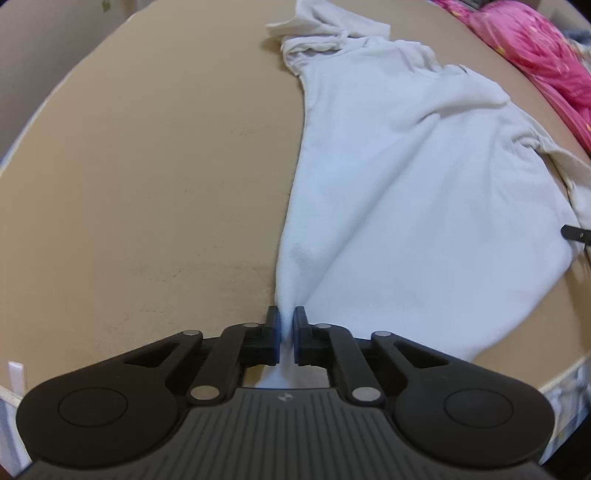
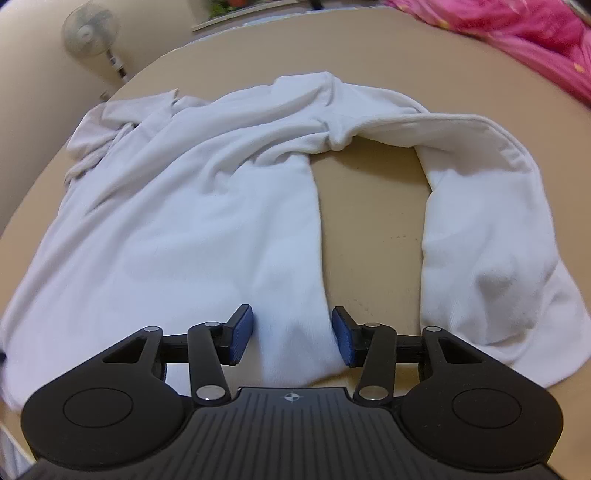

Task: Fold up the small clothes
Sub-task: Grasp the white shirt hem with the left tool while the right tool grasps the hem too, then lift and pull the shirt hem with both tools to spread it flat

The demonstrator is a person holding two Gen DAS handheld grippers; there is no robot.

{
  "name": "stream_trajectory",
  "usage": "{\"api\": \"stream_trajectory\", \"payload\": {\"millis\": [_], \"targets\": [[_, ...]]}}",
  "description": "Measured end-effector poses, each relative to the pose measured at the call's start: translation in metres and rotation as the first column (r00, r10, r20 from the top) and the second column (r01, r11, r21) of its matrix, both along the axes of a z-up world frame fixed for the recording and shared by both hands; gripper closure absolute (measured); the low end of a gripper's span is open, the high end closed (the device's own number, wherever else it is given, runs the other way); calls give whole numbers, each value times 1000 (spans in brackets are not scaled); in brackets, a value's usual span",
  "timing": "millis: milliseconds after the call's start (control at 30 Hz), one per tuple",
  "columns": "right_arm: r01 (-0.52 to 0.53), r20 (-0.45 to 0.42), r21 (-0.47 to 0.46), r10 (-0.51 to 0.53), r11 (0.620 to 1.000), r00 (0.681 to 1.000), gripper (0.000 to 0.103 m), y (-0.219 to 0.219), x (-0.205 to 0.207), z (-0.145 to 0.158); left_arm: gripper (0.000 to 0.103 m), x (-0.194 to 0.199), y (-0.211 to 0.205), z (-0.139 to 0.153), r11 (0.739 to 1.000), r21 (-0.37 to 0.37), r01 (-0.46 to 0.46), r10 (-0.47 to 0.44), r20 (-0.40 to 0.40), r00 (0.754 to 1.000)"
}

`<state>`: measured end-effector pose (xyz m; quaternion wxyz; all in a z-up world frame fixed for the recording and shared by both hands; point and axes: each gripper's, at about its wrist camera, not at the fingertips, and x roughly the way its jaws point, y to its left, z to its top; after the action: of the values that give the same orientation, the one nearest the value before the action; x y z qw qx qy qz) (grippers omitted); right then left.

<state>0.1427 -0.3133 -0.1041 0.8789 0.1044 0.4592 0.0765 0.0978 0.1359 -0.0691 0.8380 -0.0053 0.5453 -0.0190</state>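
A white long-sleeved garment [image 1: 413, 184] lies spread on the tan table [image 1: 147, 184]. My left gripper [image 1: 287, 334] is shut on the garment's near left hem corner, with cloth pinched between the blue pads. In the right wrist view the garment [image 2: 192, 221] has its right sleeve [image 2: 491, 229] curling down beside the body. My right gripper [image 2: 291, 338] is open, its jaws either side of the near right hem corner, the cloth lying between the pads. The right gripper's fingertip [image 1: 576, 233] shows at the far right of the left wrist view.
A pink cloth [image 1: 535, 48] lies along the table's far right edge; it also shows in the right wrist view [image 2: 532, 33]. A standing fan [image 2: 90, 31] is beyond the table at the far left. The table's front edge [image 1: 561, 380] runs close by the grippers.
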Motion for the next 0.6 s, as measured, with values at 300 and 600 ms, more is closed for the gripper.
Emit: {"api": "stream_trajectory", "payload": {"millis": [300, 600], "targets": [[-45, 329, 314, -64, 949, 942, 96, -46, -86, 101, 101, -100, 37, 76, 971, -221, 94, -33, 267, 963], [166, -7, 135, -166, 977, 986, 91, -84, -109, 54, 78, -107, 27, 28, 987, -116, 113, -112, 18, 994]]}}
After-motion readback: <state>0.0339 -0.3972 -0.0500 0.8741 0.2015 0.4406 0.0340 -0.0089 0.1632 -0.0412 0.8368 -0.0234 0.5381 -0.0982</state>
